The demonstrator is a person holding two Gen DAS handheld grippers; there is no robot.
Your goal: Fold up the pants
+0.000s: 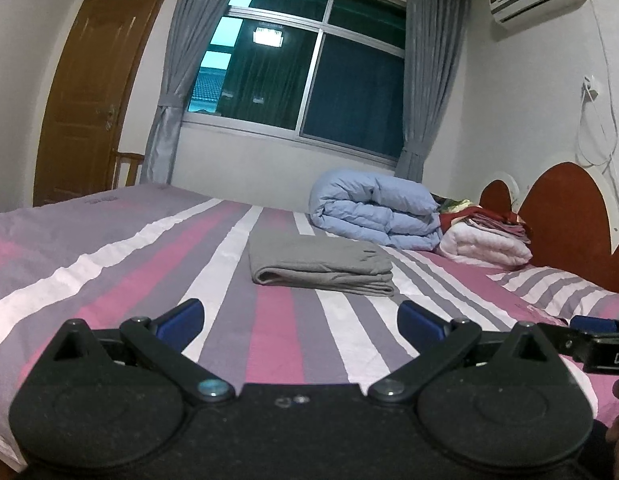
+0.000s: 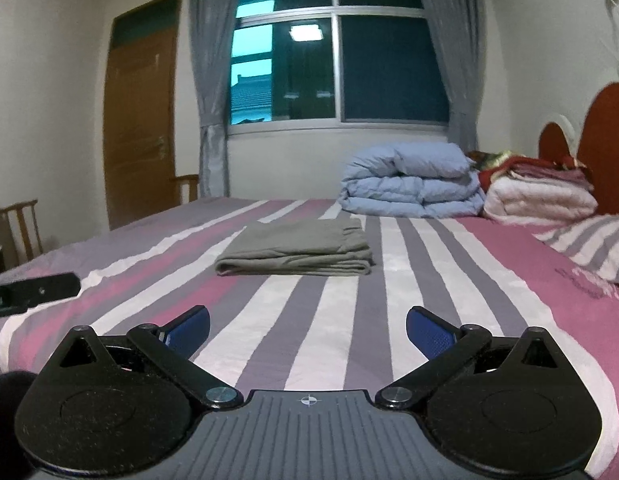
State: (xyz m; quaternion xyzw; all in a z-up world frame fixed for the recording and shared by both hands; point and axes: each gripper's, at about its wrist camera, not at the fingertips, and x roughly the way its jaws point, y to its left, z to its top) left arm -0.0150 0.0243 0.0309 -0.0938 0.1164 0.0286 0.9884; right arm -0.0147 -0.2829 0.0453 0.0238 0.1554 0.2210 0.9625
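The grey pants [image 1: 321,265] lie folded into a compact, layered rectangle on the striped bed [image 1: 109,264] — judging by that, the folding itself looks finished, with at most a little squaring-up left at the slightly ruffled corner on the right.

Both claws are clear of the cloth. The left claw [image 1: 301,320] stands with its blue pads spread wide and nothing between them; the pants sit at its 12 o'clock, well apart. The right claw [image 2: 308,326] is likewise spread and empty, the pants [image 2: 295,248] at about 12 o'clock, a touch toward 11. In the left wrist view the right claw's black body shows at 3 o'clock; in the right wrist view the left one shows at 9 o'clock, so the two are side by side near the close edge of the bed.

For room — bare sheet surrounds the bundle on the near side and to its left. At 1 o'clock a folded blue duvet [image 1: 375,212] sits near the pants' far right corner, with a stack of folded blankets [image 1: 485,240] beside it against the red headboard [image 1: 565,208]. A striped pillow [image 2: 589,248] lies at 2 o'clock, so any shifting is best done toward the open left.
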